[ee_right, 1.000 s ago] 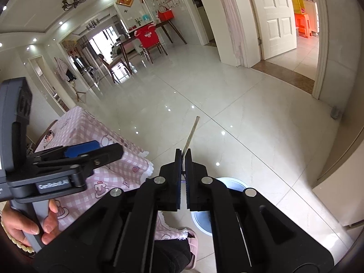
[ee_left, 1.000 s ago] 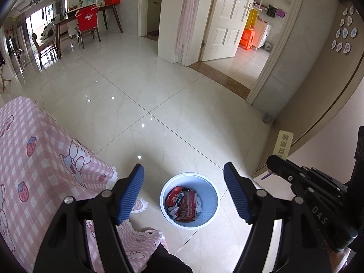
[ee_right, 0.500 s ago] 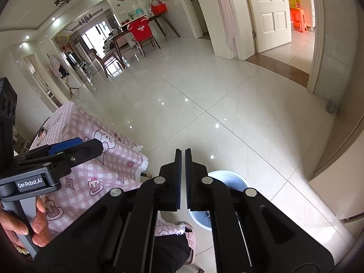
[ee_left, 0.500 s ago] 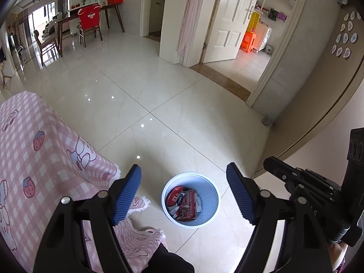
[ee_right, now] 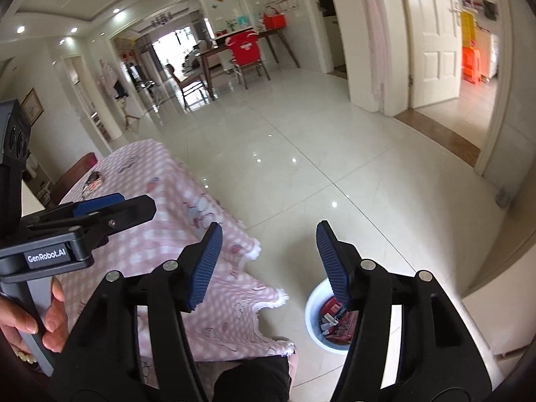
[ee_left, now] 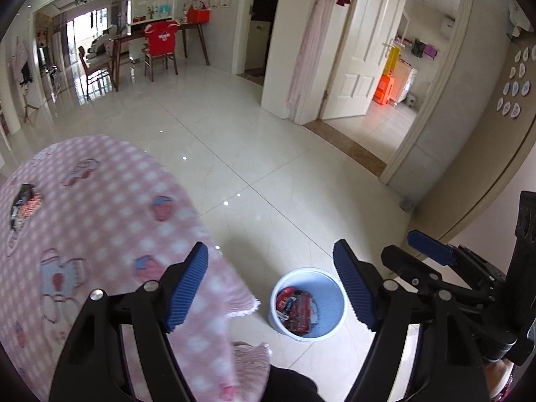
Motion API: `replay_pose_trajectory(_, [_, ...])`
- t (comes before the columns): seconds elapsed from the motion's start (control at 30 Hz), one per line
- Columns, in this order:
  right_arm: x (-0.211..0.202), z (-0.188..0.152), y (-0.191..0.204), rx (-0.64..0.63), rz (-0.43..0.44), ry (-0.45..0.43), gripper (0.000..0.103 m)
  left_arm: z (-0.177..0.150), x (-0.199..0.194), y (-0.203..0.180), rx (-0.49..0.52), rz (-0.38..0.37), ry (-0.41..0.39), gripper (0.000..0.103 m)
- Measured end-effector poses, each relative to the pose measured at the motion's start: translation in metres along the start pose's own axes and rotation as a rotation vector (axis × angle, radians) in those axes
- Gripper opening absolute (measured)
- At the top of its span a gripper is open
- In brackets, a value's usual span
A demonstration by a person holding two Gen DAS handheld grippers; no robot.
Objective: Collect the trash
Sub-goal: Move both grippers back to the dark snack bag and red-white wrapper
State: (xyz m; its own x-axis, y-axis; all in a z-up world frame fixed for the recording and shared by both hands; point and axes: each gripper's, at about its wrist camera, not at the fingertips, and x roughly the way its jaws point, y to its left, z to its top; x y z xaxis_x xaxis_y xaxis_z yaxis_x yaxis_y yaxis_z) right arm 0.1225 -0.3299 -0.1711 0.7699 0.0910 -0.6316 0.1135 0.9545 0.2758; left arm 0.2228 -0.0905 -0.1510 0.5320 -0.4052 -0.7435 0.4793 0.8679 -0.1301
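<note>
The right gripper [ee_right: 268, 261] is opening its jaws at this moment, and nothing is between the blue pads; the left gripper [ee_left: 271, 288] also stands wide apart and empty, held by a hand [ee_right: 31, 321] at the left edge of the right wrist view. Going from the largest thing: the pale tiled floor [ee_left: 268, 167] is glossy and runs far back to a dining area. Next is the table [ee_left: 100, 207] under a pink checked cloth, on the left of both grippers. Then the small white and blue bin [ee_left: 330, 301] stands on the floor just beside the hanging corner of the cloth, and it already contains several red and white wrappers [ee_left: 296, 306]. The smallest thing is a dark wrapper [ee_left: 23, 201] that lies on the cloth near the far edge of the table — it seems to be the trash which is still left, well apart from the bin. I judge it is light, thin and crinkly, probably a little slippery, so it can slide on the cloth when it is pushed. It would be better to pinch it at a raised edge or corner — not press on its flat middle.
</note>
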Motion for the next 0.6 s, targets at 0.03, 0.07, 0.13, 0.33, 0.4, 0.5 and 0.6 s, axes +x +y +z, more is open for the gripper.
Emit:
replay_pose_trajectory(0.03, [0.002,0.001,0.01,-0.012,0.011,0.001,0.058,0.0,-0.006,0.013,-0.005,0.016,-0.007,0.076])
replay_pose_trajectory(0.07, [0.005,0.004,0.024,-0.029,0.03,0.0,0.058,-0.001,-0.011,0.027,-0.014,0.032,-0.014,0.076])
replay_pose_trajectory(0.13, [0.013,0.008,0.048,-0.057,0.059,0.005,0.058,-0.002,-0.02,0.052,-0.036,0.057,-0.027,0.076])
replay_pose_trajectory(0.33, [0.043,0.023,0.133,-0.15,0.166,0.028,0.058,-0.005,-0.048,0.137,-0.11,0.154,-0.058,0.076])
replay_pose_trajectory(0.4, [0.057,0.028,0.165,-0.184,0.202,0.043,0.058,-0.006,-0.056,0.169,-0.14,0.187,-0.067,0.076])
replay_pose_trajectory(0.5, [0.083,0.034,0.209,-0.231,0.248,0.073,0.058,-0.007,-0.063,0.213,-0.166,0.241,-0.074,0.076])
replay_pose_trajectory(0.6, [0.111,0.04,0.248,-0.278,0.275,0.1,0.058,-0.003,-0.065,0.253,-0.182,0.278,-0.072,0.076])
